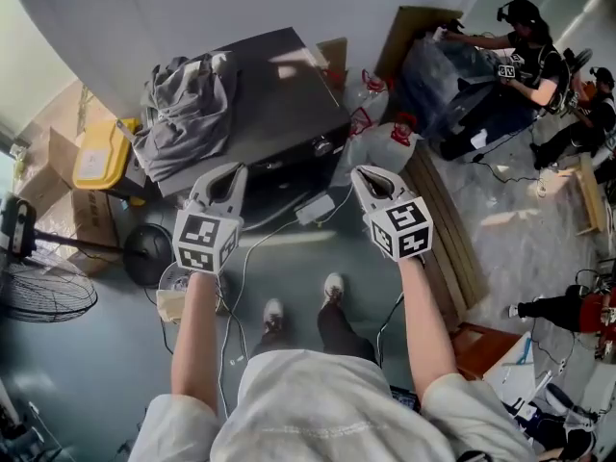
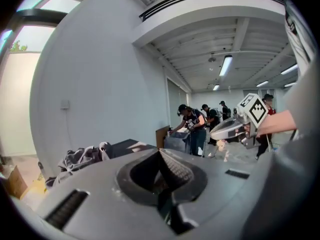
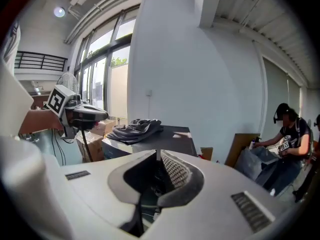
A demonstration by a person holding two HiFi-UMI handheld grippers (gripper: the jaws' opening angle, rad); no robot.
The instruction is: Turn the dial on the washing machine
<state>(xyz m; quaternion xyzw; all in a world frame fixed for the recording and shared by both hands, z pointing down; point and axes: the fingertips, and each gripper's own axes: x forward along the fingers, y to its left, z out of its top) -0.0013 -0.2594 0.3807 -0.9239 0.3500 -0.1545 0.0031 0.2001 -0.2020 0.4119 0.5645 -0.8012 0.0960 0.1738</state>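
Note:
The washing machine [image 1: 284,99] is a dark box against the wall, seen from above in the head view. A small round dial [image 1: 322,146] shows on its front panel. A heap of grey clothes [image 1: 183,104] lies on its lid. Both grippers hover in front of the machine, a little short of it and apart from it. My left gripper [image 1: 219,183] is shut with nothing in it, and so is my right gripper [image 1: 371,183]. In the left gripper view the fingertips [image 2: 159,151] meet, with the machine's lid [image 2: 125,148] beyond. The right gripper view shows closed fingertips [image 3: 157,153] below the lid [image 3: 167,136].
A yellow-lidded box [image 1: 96,152] and cardboard boxes stand left of the machine, with a floor fan [image 1: 38,296] nearer me. Plastic bags [image 1: 380,138] and a wooden pallet [image 1: 448,229] lie to the right. Cables and a white adapter [image 1: 315,210] are on the floor. People [image 1: 525,56] work at the back right.

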